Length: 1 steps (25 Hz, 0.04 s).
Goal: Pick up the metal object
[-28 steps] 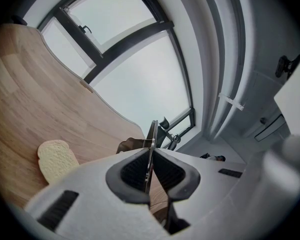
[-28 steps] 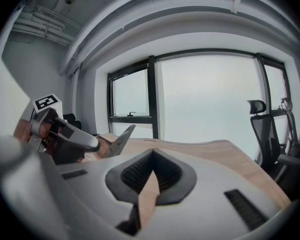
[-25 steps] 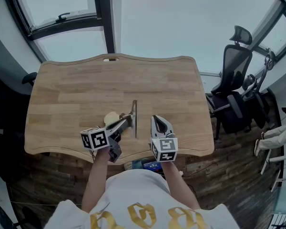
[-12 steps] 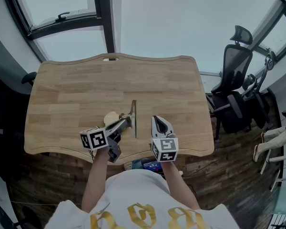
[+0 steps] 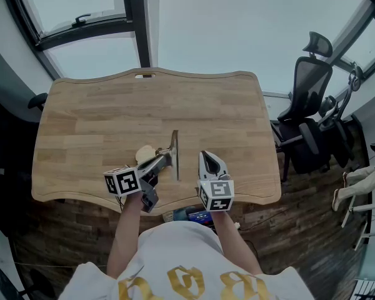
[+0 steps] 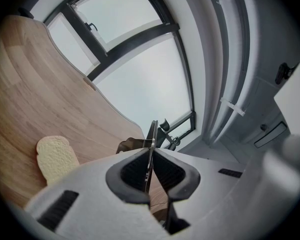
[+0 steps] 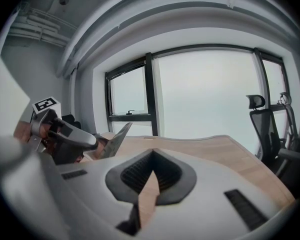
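Note:
A thin flat metal object (image 5: 175, 152) stands on edge, pinched in my left gripper (image 5: 165, 160), which is shut on it over the front middle of the wooden table (image 5: 106, 111). In the left gripper view the blade (image 6: 151, 136) runs straight up between the pads (image 6: 135, 171). A bread slice (image 5: 144, 153) lies on the table just left of that gripper, also seen as (image 6: 54, 157). My right gripper (image 5: 206, 157) hovers near the front edge, right of the blade, shut with nothing in it (image 7: 151, 156). From there I see the left gripper (image 7: 65, 134) and the blade (image 7: 115, 140).
Large windows (image 5: 94, 17) run behind the table's far edge. A black office chair (image 5: 309, 86) and other seating stand to the right. A seated person's legs (image 5: 362, 177) show at the far right. A blue item (image 5: 194, 216) lies below the front edge.

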Available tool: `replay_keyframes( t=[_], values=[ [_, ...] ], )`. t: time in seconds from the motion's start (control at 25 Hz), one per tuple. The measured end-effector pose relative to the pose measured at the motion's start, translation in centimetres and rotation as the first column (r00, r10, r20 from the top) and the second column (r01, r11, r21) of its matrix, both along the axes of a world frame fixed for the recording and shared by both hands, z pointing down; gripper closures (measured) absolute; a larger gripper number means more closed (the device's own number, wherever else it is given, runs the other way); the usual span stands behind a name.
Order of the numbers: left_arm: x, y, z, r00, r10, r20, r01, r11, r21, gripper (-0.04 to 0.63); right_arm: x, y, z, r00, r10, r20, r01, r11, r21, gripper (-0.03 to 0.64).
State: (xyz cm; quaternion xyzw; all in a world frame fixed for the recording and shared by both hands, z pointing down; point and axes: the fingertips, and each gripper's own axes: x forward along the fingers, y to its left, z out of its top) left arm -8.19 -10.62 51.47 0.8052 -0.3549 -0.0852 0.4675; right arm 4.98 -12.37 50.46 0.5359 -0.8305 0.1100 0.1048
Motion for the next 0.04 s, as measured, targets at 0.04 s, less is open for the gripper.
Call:
replay_keyframes(
  t=[0.04],
  values=[
    [-0.03,-0.07,0.03,1.000,-0.001,0.000,0.001,1.000,-0.001,0.558,0.00,-0.07,-0.01,1.000,-0.001,0.000,0.001,1.000,0.000,0.606]
  ],
)
